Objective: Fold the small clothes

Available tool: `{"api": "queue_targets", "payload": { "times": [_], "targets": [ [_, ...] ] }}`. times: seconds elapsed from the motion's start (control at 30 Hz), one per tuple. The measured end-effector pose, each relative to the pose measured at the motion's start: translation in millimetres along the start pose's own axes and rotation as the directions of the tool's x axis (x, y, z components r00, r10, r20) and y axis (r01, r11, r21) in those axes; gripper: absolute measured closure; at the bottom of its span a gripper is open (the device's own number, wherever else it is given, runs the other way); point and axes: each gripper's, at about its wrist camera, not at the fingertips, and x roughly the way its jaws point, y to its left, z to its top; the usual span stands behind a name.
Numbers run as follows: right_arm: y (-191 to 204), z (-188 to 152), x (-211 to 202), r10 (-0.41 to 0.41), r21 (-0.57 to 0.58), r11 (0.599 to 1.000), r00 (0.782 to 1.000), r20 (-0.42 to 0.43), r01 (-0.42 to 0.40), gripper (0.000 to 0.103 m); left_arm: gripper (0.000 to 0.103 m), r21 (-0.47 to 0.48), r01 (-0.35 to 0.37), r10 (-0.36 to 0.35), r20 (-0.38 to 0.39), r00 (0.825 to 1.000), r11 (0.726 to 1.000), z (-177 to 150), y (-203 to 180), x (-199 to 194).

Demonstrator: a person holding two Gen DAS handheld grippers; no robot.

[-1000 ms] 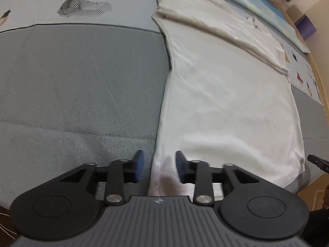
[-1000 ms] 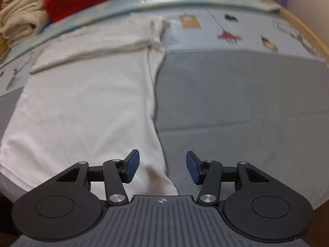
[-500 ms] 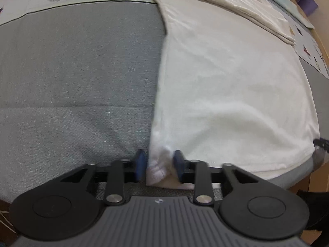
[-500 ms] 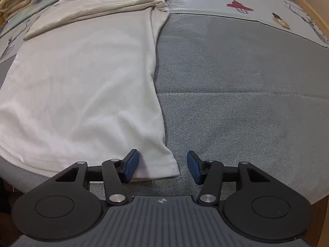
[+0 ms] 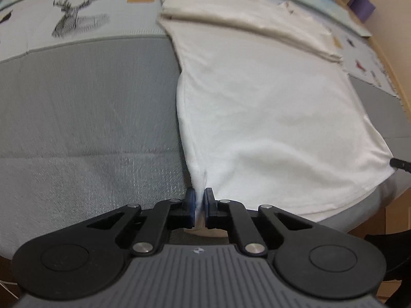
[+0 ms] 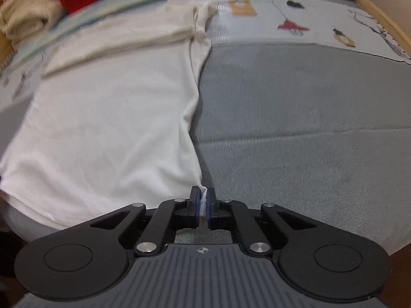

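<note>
I had the left gripper and right gripper pinching the white shirt's near hem corners; next, lift together toward its collar.

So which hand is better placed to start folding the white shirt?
Neither clearly: the left tongs pinch one bottom corner of the white shirt and the right tongs pinch the other. Both probably lift together toward the sleeves.
</note>
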Motion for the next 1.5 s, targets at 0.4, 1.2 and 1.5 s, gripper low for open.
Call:
{"api": "queue_targets", "payload": {
  "times": [0.4,1.2,1.5],
  "targets": [
    [6,-6,-134,0.135,0.074,0.983,0.936,0.325,-0.167,0.100,0.097,0.046,0.159,-0.166,0.247,0.955,0.986,-27,-10,-129],
    [-19,176,12,0.046,0.208,0.974,0.980,0.193,-0.087,0.101,0.097,-0.043,-0.004,0.008,0.104,0.995,0.999,208,41,21],
    [-38,217,72,0.024,0.277,0.958,0.984,0.178,-0.074,0.101,0.097,-0.180,0.029,-0.014,0.083,0.996,0.983,250,60,72]
  ]
}}
